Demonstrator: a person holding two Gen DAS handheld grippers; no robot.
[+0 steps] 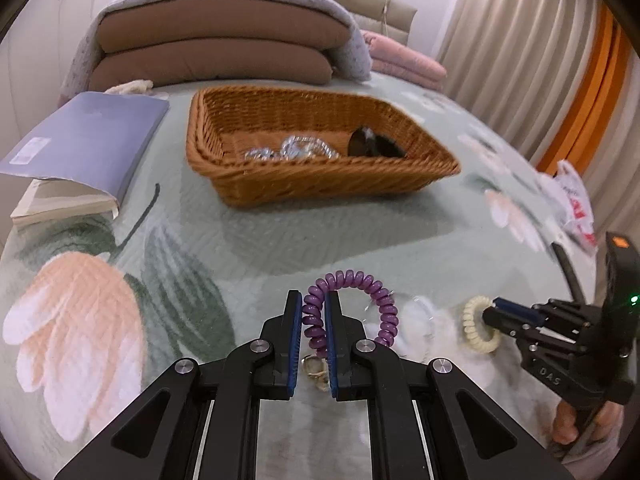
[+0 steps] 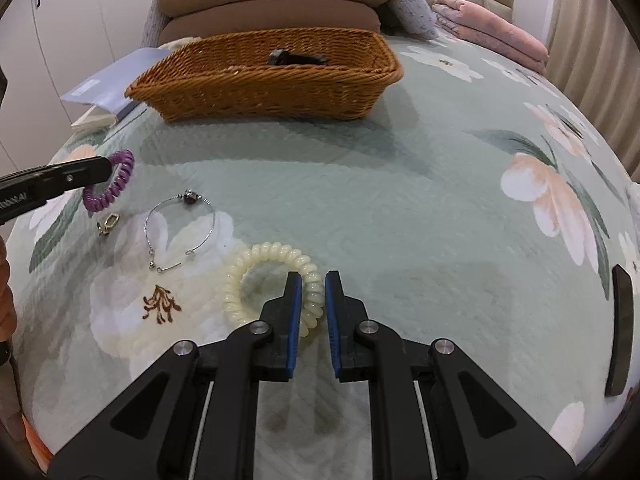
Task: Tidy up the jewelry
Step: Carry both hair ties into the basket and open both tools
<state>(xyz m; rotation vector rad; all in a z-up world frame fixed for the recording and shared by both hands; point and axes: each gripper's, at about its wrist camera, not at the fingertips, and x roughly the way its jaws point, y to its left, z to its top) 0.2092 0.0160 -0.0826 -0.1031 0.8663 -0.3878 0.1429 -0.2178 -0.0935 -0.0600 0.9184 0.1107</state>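
My left gripper (image 1: 313, 304) is shut on a purple coil bracelet (image 1: 380, 296), with a small gold clasp (image 1: 316, 368) hanging below it; it also shows in the right wrist view (image 2: 114, 182). My right gripper (image 2: 310, 284) is closed around one side of a cream coil bracelet (image 2: 256, 264) lying on the floral bedspread (image 2: 400, 220); the same bracelet shows in the left wrist view (image 1: 472, 320). A thin silver bangle with a dark bead (image 2: 188, 198) lies between them. The wicker basket (image 1: 312, 184) holds silvery jewelry (image 1: 296, 148) and a dark item (image 1: 372, 144).
A purple-grey book (image 1: 88, 136) lies left of the basket. Folded brown and pink bedding (image 1: 224, 48) is stacked behind it. A plastic bag (image 1: 572, 200) lies at the right, near curtains. A dark flat object (image 2: 620, 328) lies at the right edge.
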